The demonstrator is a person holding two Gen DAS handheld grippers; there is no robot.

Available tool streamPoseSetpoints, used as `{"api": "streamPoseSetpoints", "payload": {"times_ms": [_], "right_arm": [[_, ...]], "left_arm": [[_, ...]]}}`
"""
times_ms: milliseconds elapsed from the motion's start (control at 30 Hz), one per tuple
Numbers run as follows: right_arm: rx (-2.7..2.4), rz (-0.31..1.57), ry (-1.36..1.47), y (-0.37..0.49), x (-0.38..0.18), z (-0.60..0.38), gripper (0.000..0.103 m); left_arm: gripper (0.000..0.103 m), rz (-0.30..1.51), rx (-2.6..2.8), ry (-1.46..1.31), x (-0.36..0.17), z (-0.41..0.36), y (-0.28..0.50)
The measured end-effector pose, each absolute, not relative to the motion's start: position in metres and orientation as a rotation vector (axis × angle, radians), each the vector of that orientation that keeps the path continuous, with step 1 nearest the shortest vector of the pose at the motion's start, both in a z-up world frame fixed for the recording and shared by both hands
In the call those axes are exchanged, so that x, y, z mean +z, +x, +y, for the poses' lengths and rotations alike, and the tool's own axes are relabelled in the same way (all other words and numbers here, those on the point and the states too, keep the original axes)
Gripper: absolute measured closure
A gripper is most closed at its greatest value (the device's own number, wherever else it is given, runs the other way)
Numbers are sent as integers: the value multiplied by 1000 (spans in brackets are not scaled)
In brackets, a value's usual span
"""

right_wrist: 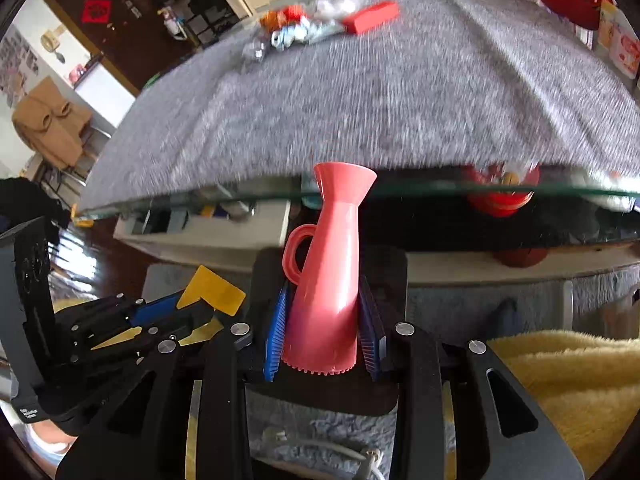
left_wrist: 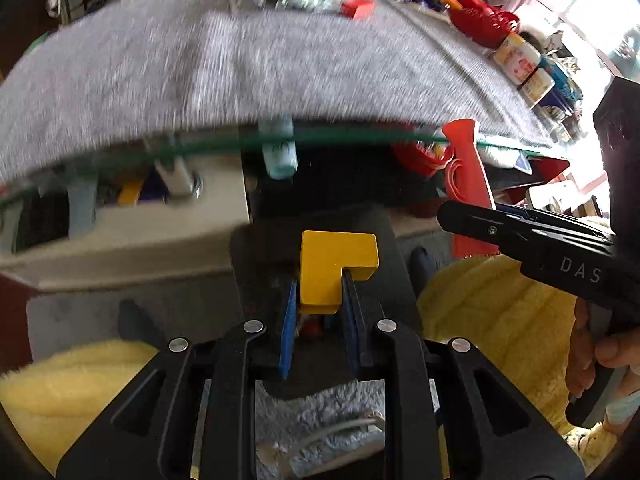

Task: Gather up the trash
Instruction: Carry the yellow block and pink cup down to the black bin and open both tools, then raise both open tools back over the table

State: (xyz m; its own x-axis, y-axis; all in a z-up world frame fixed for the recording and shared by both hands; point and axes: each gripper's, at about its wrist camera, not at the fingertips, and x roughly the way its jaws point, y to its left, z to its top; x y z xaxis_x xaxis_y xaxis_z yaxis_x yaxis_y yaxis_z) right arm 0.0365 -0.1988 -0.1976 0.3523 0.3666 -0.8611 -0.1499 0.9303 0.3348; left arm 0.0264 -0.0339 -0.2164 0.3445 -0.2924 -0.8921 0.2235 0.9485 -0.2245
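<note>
A yellow L-shaped block (left_wrist: 332, 268) sits clamped between the blue pads of my left gripper (left_wrist: 319, 300), out past the near edge of the glass table (left_wrist: 360, 139). My right gripper (right_wrist: 325, 316) is shut on a pink plastic jug (right_wrist: 328, 272) with a side handle, held upright by its lower body. In the left wrist view the right gripper (left_wrist: 448, 216) reaches in from the right with the jug (left_wrist: 468, 184). In the right wrist view the left gripper (right_wrist: 188, 312) and its yellow block (right_wrist: 212, 288) show at lower left. A black bin (left_wrist: 320, 240) lies below both grippers.
A grey cloth (right_wrist: 360, 100) covers the glass table. At its far side lies a pile of wrappers (right_wrist: 296, 28) and a red box (right_wrist: 372, 16). Red baskets (left_wrist: 480, 20) and cartons (left_wrist: 516, 60) stand at the right. Yellow fleece (right_wrist: 568, 380) and a white cable (right_wrist: 320, 448) lie below.
</note>
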Motion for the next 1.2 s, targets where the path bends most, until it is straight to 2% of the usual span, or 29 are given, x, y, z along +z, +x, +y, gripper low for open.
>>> {"api": "streamPoseSetpoints", "payload": {"times_ms": [333, 667, 767, 833, 967, 1033, 1100, 1133, 1200], "right_arm": [[295, 1295, 192, 26, -255, -195, 69], [297, 1335, 211, 27, -264, -192, 68], [281, 1332, 229, 28, -263, -198, 68], [271, 1329, 242, 28, -262, -201, 68], [254, 1310, 257, 30, -254, -207, 61], [248, 1294, 264, 31, -248, -210, 55], [232, 1255, 282, 33, -235, -216, 40], [229, 1233, 289, 34, -227, -218, 37], [225, 1192, 294, 38, -213, -222, 31]], "left_arm": [[84, 1288, -321, -102, -263, -32, 16], [83, 1323, -304, -127, -272, -29, 16], [80, 1332, -299, -139, -274, -26, 18], [69, 1332, -296, -139, -275, -26, 19], [59, 1324, -291, -125, -272, -27, 19], [50, 1318, -290, -124, -268, -27, 20], [43, 1297, -290, -128, -260, -26, 21], [39, 1283, -289, -125, -254, -25, 21], [36, 1249, -288, -116, -241, -25, 23]]}}
